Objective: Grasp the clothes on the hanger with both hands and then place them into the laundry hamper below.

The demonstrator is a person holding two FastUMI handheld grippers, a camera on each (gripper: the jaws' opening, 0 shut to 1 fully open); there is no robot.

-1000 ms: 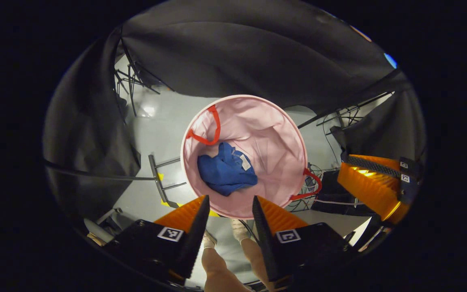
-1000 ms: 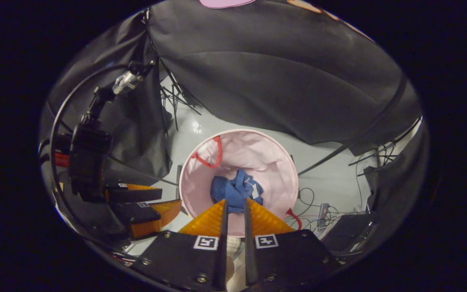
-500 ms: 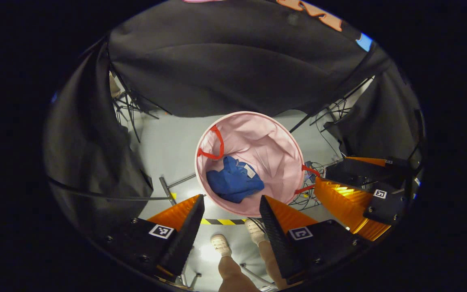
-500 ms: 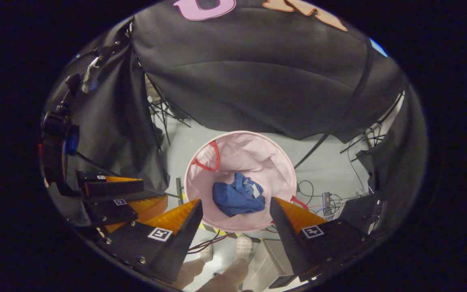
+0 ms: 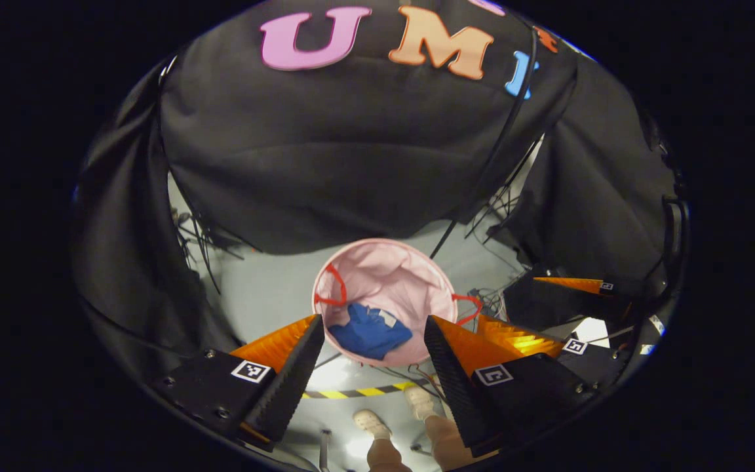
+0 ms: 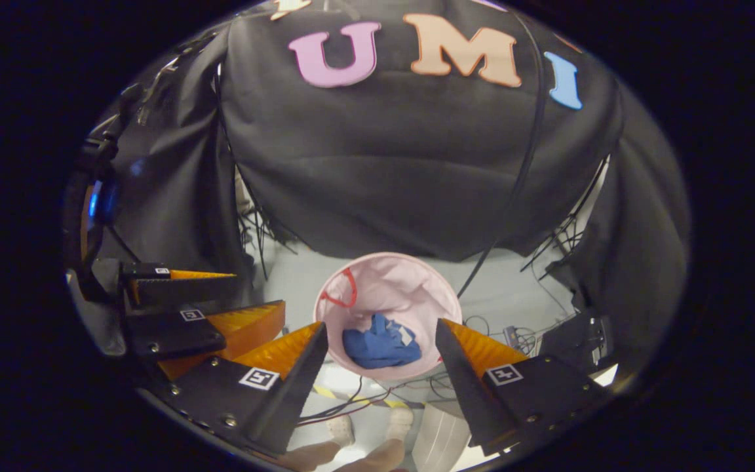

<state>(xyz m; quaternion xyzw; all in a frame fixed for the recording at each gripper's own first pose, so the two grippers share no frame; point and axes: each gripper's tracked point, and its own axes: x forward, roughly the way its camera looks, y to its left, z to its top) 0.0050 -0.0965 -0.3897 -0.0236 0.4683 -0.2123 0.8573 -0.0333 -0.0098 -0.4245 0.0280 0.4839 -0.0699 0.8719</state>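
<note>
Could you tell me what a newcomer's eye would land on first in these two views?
The pink laundry hamper with red handles stands on the grey floor at the centre, a crumpled blue garment lying at its bottom. In the left gripper view, the left gripper frames it with orange-and-black fingers spread wide; the right gripper does likewise in the right gripper view, both empty.

The blue clothes (image 5: pixel 369 333) lie in a crumpled heap at the bottom of the laundry hamper (image 5: pixel 410 278). A small white tag shows on top of the heap. The hamper is round and pink, with a wide open top. It stands upright on the grey floor. It has two red loop handles, one on each side of its rim. In the right gripper view, the blue clothes (image 6: pixel 379 344) sit low inside the pink hamper (image 6: pixel 417 288).
</note>
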